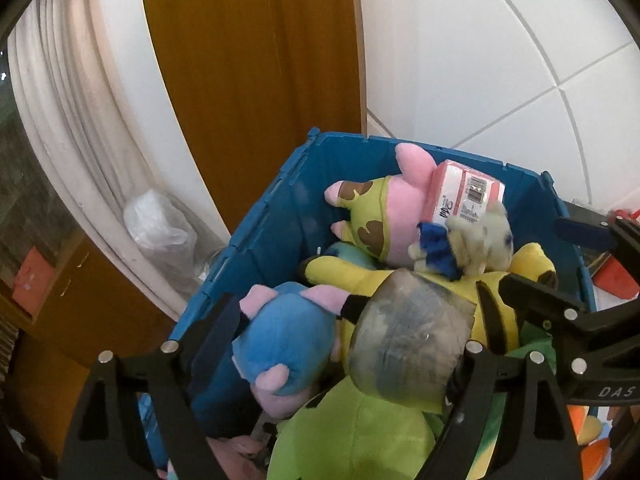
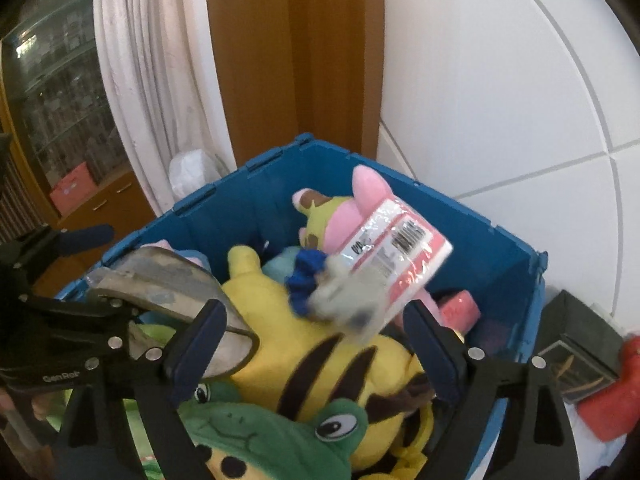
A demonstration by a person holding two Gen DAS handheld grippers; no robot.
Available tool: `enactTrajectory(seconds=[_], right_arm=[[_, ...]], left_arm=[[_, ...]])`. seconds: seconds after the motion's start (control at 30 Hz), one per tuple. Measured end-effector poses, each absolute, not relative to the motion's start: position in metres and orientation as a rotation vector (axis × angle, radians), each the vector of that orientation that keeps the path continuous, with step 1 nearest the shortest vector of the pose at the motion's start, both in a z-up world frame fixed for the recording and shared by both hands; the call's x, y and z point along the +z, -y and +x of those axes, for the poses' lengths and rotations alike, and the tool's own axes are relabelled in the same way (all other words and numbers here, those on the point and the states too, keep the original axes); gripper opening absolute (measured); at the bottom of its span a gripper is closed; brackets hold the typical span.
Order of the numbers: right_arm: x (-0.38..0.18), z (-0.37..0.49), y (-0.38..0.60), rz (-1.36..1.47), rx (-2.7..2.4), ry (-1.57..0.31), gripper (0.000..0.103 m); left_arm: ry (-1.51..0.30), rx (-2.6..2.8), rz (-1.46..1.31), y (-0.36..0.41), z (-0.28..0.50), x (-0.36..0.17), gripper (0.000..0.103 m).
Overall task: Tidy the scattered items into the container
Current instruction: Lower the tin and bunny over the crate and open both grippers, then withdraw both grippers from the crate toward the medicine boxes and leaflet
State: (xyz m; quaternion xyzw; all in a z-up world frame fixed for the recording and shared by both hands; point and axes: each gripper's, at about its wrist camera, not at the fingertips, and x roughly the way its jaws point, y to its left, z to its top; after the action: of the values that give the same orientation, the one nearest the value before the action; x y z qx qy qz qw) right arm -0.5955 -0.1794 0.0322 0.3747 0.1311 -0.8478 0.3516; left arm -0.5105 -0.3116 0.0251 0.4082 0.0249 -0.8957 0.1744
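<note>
Bright, even light is filling both views, washing the white wall tiles (image 1: 500,60) nearly flat. The fisheye is bending straight lines and darkening the corners. Motion blur is smearing the small grey toy (image 2: 348,300) and the wrapped pink packet (image 2: 400,256); shadows are staying soft.

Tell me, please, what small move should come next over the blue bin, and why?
Probably draw both grippers back from the blue bin. The left gripper and right gripper stand open, and the grey packet and pink packet are already over the plush toys, gripped by neither.
</note>
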Motion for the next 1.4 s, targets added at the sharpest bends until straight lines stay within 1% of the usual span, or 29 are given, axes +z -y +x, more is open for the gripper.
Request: enactTrajectory(seconds=[0.1, 0.13, 0.3, 0.4, 0.6, 0.87, 0.97, 1.2, 1.33, 1.4], right_arm=[[0.035, -0.587, 0.172, 0.958, -2.193, -0.333, 0.101], [0.036, -0.585, 0.17, 0.952, -2.192, -0.33, 0.102], [0.045, -0.565, 0.153, 0.927, -2.207, -0.333, 0.103], [0.049, -0.55, 0.142, 0.911, -2.218, -0.342, 0.103], [0.052, -0.518, 0.115, 0.878, -2.228, -0.348, 0.103], [0.049, -0.466, 0.059, 0.822, -2.205, -0.316, 0.103], [0.043, -0.446, 0.026, 0.815, -2.206, -0.268, 0.103], [0.006, -0.391, -0.064, 0.802, -2.308, -0.142, 0.103], [-0.024, -0.368, -0.108, 0.831, -2.346, -0.149, 0.103], [-0.041, -0.362, -0.135, 0.883, -2.358, -0.123, 0.103]], left_arm=[[-0.082, -2.543, 1.159, 0.31, -0.503, 0.029, 0.084], [-0.087, -2.545, 1.159, 0.309, -0.499, 0.03, 0.084], [-0.136, -2.599, 1.108, 0.302, -0.47, 0.05, 0.084], [-0.168, -2.627, 1.078, 0.296, -0.452, 0.061, 0.089], [-0.069, -2.608, 1.033, 0.261, -0.411, 0.065, 0.089], [-0.071, -2.554, 0.977, 0.205, -0.35, 0.057, 0.089], [-0.063, -2.541, 0.936, 0.175, -0.329, 0.05, 0.089], [-0.154, -2.573, 0.901, 0.097, -0.282, 0.018, 0.089], [-0.125, -2.598, 0.927, 0.052, -0.27, 0.001, 0.089], [-0.112, -2.623, 0.949, 0.032, -0.267, -0.006, 0.089]])
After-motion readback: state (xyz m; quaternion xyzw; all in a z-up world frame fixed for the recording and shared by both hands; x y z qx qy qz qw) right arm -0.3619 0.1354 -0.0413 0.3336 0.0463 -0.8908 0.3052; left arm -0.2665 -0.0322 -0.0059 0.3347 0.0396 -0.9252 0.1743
